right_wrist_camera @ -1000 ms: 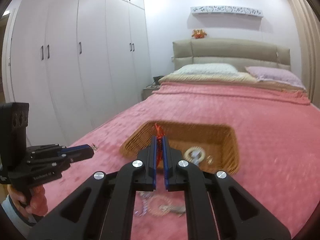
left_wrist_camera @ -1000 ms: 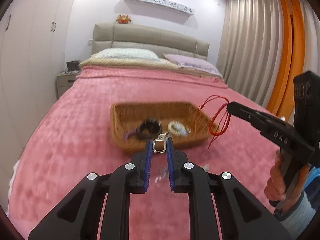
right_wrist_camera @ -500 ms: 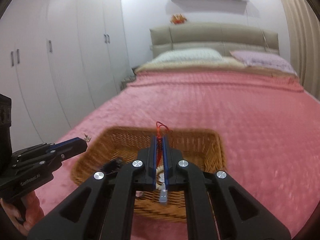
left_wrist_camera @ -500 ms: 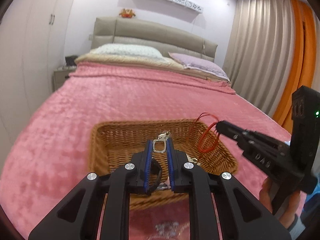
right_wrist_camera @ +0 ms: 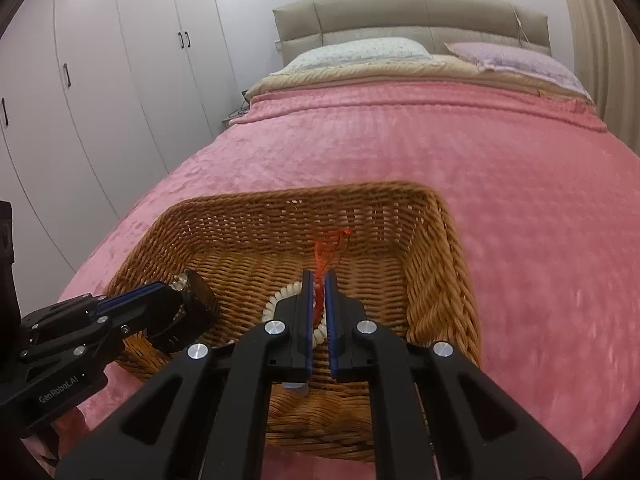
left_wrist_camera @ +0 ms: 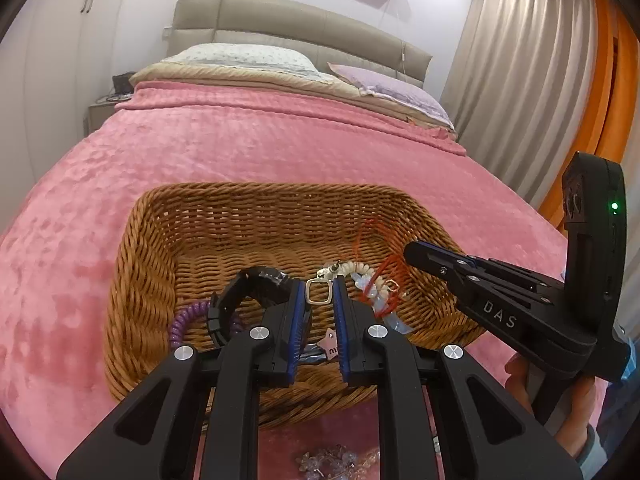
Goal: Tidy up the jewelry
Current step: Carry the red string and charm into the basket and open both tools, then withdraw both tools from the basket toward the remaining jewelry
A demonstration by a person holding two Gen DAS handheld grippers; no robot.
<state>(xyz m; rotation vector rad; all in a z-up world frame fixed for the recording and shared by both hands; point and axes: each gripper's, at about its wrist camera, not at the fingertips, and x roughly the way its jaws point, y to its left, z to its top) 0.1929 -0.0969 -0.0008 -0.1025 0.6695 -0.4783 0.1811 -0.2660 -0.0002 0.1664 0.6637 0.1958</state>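
jewelry sits in wicker basket [left_wrist_camera: 152, 280]; left view: left gripper [left_wrist_camera: 319, 298] narrowly parted, pinching square metal clasp [left_wrist_camera: 319, 292], light, rigid, held by its sides; right view: right gripper [right_wrist_camera: 319, 280] nearly closed on red cord [right_wrist_camera: 320, 258], limp, snag-prone, over basket.

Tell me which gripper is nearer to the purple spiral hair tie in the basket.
Left. The left gripper hovers just right of the purple spiral hair tie; the right gripper is over the wicker basket's right side.
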